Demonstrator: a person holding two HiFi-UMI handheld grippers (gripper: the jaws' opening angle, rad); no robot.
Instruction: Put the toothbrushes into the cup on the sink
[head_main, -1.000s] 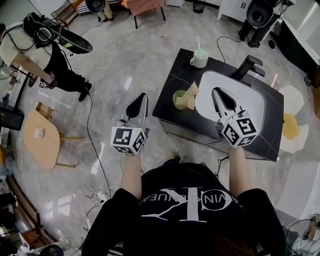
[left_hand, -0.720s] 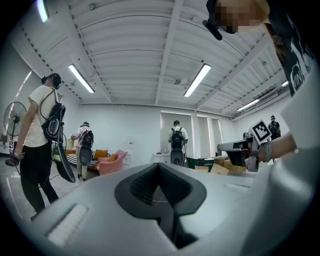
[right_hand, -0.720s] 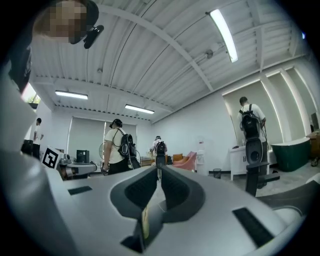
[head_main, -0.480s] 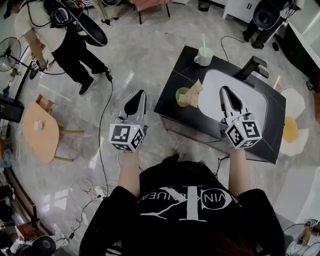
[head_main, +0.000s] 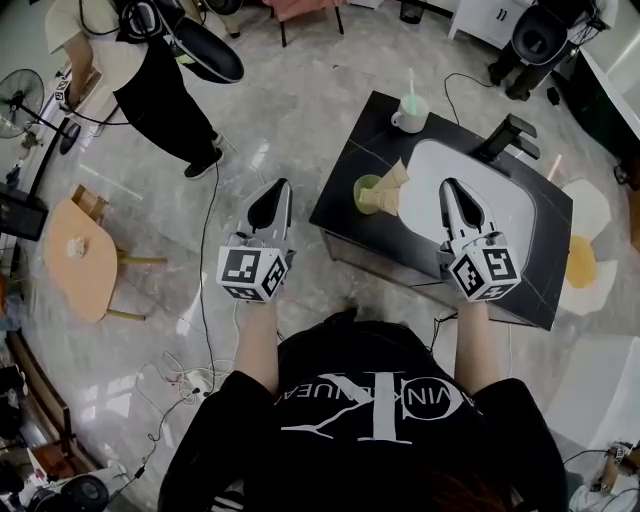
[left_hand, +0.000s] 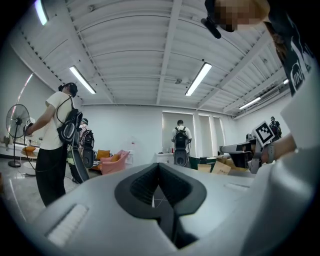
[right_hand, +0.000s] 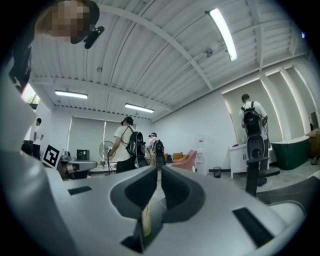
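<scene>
A white cup with a pale green toothbrush in it stands at the far left corner of the black sink counter. A pink toothbrush lies by the counter's right edge. A green cup with a beige object against it sits left of the white basin. My right gripper hovers over the basin, shut, with nothing clearly held. My left gripper hangs over the floor left of the counter, jaws together and empty.
A black faucet rises behind the basin. A person in black trousers stands at the upper left near a fan. A small wooden table, floor cables and an egg-shaped rug surround the counter.
The person at the upper left has walked further right across the floor. Both grippers have stayed almost where they were.
</scene>
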